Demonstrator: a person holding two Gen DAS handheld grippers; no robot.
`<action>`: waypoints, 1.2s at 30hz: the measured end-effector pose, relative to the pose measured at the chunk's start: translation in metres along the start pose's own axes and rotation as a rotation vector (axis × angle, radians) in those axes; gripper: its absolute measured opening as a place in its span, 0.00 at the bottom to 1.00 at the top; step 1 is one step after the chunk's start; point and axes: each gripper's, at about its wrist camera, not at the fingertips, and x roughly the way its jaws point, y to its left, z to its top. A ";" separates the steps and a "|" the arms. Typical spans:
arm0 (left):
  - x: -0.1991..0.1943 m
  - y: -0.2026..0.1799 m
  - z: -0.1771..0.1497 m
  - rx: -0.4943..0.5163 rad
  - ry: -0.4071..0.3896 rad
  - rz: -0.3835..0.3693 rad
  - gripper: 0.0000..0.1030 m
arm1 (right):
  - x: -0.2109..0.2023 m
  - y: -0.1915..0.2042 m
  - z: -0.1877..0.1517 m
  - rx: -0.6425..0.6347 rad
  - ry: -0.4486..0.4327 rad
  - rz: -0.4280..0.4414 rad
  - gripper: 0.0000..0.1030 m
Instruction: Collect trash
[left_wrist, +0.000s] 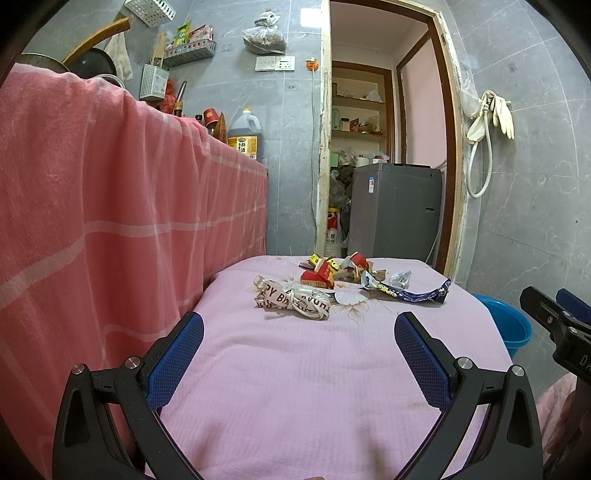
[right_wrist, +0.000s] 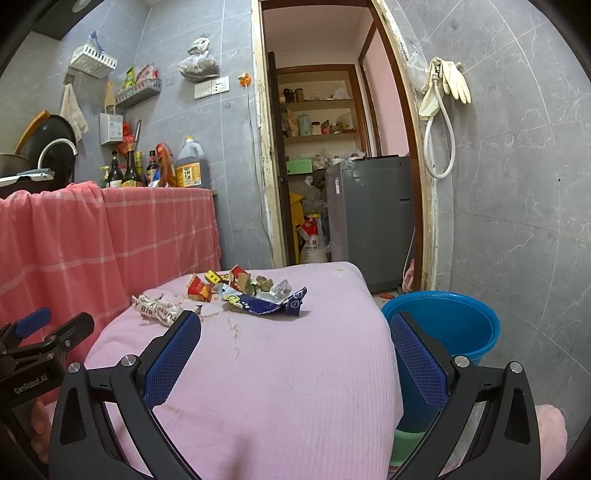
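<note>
Both grippers hover low over the near end of a table covered in a pink cloth (left_wrist: 295, 387), and neither holds anything. The left gripper (left_wrist: 299, 332) has its jaws spread wide; so does the right gripper (right_wrist: 295, 332).

The trash lies well ahead of both sets of jaws, toward the far end of the table: a crumpled white ribbon (left_wrist: 295, 297) nearest, a red carton (left_wrist: 317, 275) behind it, and a blue wrapper (left_wrist: 410, 291) off to the right of the left jaws.

The likely trouble is the cloth. Jaws closing low on a thin wrapper could pinch the fabric too and drag the whole pile. The light scraps could also slide away or drop off the table edge when nudged.

The right view shows the blue bucket (right_wrist: 443, 317) nearly whole, just beyond its right jaw and beside the table; the left view catches only its rim (left_wrist: 509, 317).
</note>
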 end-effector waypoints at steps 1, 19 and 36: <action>0.000 0.000 0.000 0.000 0.000 0.000 0.99 | 0.000 0.000 0.000 0.000 0.001 0.000 1.00; -0.001 -0.001 0.000 0.004 -0.001 0.002 0.99 | -0.001 0.000 0.001 0.000 -0.002 0.001 1.00; -0.001 -0.001 0.000 0.004 -0.003 0.002 0.99 | -0.002 0.000 0.001 0.001 -0.005 0.002 1.00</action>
